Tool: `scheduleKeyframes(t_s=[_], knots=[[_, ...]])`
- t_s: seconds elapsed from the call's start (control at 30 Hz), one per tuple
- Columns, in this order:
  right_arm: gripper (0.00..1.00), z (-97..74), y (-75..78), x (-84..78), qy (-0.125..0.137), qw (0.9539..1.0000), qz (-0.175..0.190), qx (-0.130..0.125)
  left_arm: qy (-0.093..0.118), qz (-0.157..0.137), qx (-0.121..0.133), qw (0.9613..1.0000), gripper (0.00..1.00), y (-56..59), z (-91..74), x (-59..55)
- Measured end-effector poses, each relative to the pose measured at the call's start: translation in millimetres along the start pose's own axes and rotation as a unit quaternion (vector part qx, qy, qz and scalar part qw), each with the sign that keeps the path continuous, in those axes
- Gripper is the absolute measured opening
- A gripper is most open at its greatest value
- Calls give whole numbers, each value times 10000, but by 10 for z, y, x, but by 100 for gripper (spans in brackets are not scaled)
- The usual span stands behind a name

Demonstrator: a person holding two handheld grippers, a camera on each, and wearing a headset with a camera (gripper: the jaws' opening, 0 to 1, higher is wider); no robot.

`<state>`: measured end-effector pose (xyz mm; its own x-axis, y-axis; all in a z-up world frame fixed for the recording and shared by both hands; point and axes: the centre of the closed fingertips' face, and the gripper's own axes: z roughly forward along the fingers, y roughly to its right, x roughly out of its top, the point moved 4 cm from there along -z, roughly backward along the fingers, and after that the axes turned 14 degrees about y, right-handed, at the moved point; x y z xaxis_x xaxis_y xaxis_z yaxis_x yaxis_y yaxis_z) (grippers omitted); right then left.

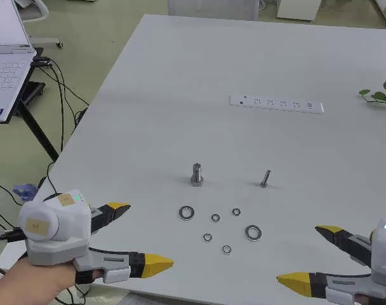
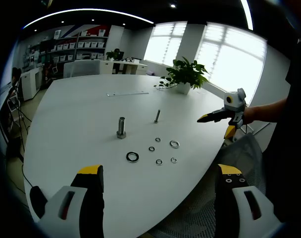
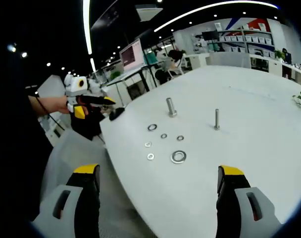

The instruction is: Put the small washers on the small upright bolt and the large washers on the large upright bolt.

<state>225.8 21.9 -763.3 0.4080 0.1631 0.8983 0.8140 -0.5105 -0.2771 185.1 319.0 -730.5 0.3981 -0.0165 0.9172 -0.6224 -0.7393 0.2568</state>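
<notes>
On the white table point(image 1: 180, 95) a large bolt point(image 1: 197, 173) stands upright left of a thinner small bolt point(image 1: 265, 178). In front of them lie two large washers point(image 1: 186, 212) point(image 1: 253, 232) and several small washers point(image 1: 215, 218), all flat and loose. My left gripper point(image 1: 142, 234) hovers open at the near left edge, nothing between its yellow tips. The right gripper point(image 1: 305, 254) is open too, near the front right edge. From the left gripper view point(image 2: 159, 171) the large bolt point(image 2: 121, 128) is straight ahead. In the right gripper view point(image 3: 158, 170) a large washer point(image 3: 178, 156) lies nearest.
A white power strip point(image 1: 275, 103) lies across the far middle of the table. A potted plant point(image 1: 383, 94) sits at the right edge. A laptop point(image 1: 6, 57) rests on a stand to the left, with cables on the floor below it.
</notes>
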Motion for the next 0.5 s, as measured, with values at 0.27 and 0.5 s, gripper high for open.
scheduleKeyframes(t_s=[0.27, 0.5], knots=[[99, 52, -15, 12, -62, 10000, -21, 70, 5, -36, 43, 10000, 96, -5, -7, 2], [98, 115, -4, 31, -141, 9999, -38, 85, 11, -30, 43, 10000, 94, -14, -7, 11]])
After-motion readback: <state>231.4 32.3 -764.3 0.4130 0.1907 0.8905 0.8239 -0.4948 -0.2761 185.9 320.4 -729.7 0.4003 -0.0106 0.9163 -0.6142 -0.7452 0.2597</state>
